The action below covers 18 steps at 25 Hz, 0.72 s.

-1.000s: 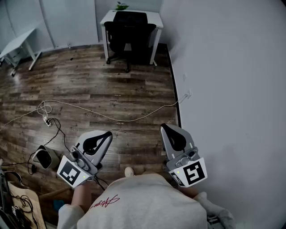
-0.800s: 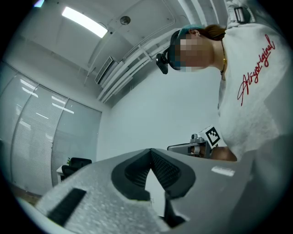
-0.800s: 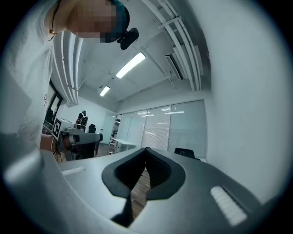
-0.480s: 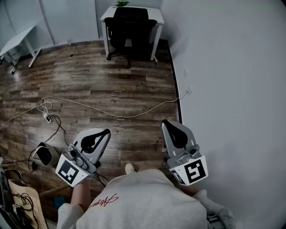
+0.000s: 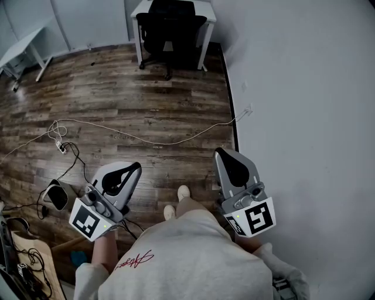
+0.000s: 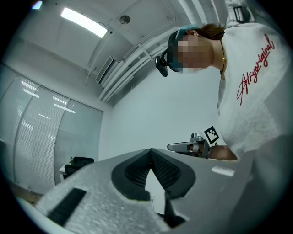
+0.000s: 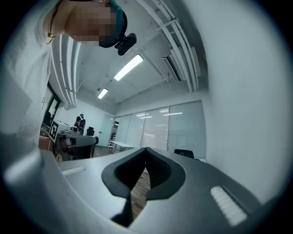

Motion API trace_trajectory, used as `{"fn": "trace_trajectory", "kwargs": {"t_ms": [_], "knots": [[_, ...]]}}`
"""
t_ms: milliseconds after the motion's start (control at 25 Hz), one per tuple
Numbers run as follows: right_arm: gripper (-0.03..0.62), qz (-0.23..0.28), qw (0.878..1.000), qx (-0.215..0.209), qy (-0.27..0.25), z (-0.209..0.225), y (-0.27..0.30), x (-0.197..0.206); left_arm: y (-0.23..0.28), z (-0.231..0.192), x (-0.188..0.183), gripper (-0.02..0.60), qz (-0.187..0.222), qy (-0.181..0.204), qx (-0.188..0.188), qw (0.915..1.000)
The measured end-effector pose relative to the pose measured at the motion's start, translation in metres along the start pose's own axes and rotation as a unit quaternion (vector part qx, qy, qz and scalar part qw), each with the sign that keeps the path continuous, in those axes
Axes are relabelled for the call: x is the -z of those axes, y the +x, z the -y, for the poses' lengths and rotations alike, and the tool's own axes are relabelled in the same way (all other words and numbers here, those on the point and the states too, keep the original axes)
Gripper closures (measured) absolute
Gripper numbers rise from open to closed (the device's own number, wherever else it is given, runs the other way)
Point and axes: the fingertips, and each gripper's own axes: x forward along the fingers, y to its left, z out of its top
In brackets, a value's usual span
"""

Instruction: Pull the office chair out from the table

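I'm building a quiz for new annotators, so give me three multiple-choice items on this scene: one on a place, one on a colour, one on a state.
1. Where is the office chair?
A) beside the person's feet
B) tucked under the white table
C) tipped over mid-floor

2. What colour is the long cable across the floor?
A) red
B) yellow
C) white

3. How are the left tongs and right tongs?
A) shut and empty
B) wide open
C) gripping the chair

Key:
1 B, its seat sits under the tabletop.
2 C, it is a pale line on dark wood.
3 A, each gripper view shows the jaws together with nothing between.
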Motion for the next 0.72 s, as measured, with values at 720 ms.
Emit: {"fn": "trace_trajectory", "kwargs": {"t_ms": [720], "knots": [[0.595,0.004,1.000,0.012,-0.008,0.017,0.018,0.003,0.003,-0.026,0.001,0.586,-0.004,0.017,-0.011,0.9998]]}}
